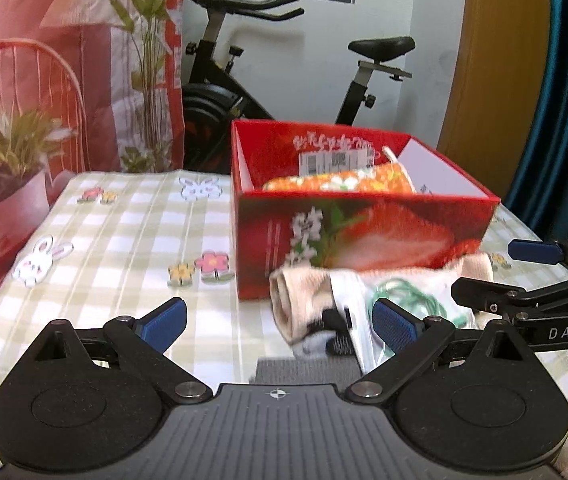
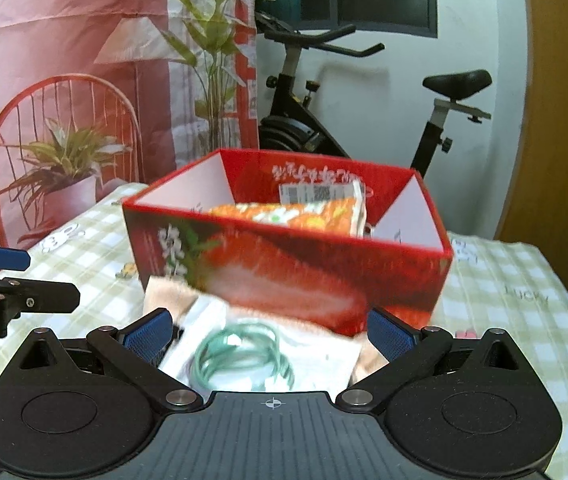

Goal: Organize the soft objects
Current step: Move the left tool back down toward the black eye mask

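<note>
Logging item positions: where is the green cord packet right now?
In both wrist views, the green cord packet lies on the beige socks, just in front of the red box.

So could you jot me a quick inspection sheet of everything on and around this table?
Surface: checked tablecloth with bunny and flower prints.
Job's things: red strawberry box holding an orange floral pouch; beige sock and clear packet with a green cord lying in front of the box.
Clutter: nothing seen.
Grippers: left hand-held gripper open; right hand-held gripper open, both empty.
Cables: nothing seen apart from the packed cord.
Surroundings: exercise bike, printed backdrop.
</note>
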A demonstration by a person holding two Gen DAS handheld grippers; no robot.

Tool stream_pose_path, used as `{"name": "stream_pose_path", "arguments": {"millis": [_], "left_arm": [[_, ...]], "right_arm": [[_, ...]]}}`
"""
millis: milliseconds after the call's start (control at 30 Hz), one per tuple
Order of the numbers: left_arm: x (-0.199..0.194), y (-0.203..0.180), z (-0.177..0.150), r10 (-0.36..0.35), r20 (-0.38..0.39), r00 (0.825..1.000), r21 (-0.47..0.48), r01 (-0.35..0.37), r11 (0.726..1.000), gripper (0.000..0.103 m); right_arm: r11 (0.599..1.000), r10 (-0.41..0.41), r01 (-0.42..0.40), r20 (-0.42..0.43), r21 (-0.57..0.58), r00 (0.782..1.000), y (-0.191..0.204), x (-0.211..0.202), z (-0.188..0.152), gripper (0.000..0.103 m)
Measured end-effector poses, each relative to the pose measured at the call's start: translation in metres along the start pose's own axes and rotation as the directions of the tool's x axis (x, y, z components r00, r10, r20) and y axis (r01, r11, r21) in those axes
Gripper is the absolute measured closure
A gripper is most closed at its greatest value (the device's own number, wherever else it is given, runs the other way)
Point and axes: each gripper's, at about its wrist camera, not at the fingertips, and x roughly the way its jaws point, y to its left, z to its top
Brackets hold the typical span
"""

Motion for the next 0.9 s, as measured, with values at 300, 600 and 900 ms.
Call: {"name": "stream_pose_path", "arguments": {"millis": [300,600,900], "left_arm": [[-0.002,-0.003,-0.029,-0.041,-0.044,0.998,-0.019,0.040,0.999,0.007],[0.007,-0.008,-0.048,-0.134,-0.142,0.981,-0.038,0.130,0.991,0.018],[0.024,-0.005,-0.060,-0.176,-0.223,0.959,-0.083,0.161,0.983,0.038]], "right_arm": [[0.999,-0.002,0.005,-0.082,0.033,0.997,-0.008,-0.008,-0.042,0.001],[0.999,0.006,0.003,-0.213,0.039,0.977,-0.008,-0.013,-0.070,0.003],[0.999,0.020,-0.033,-0.322,-0.034,0.947,0.009,0.007,-0.083,0.006]]}}
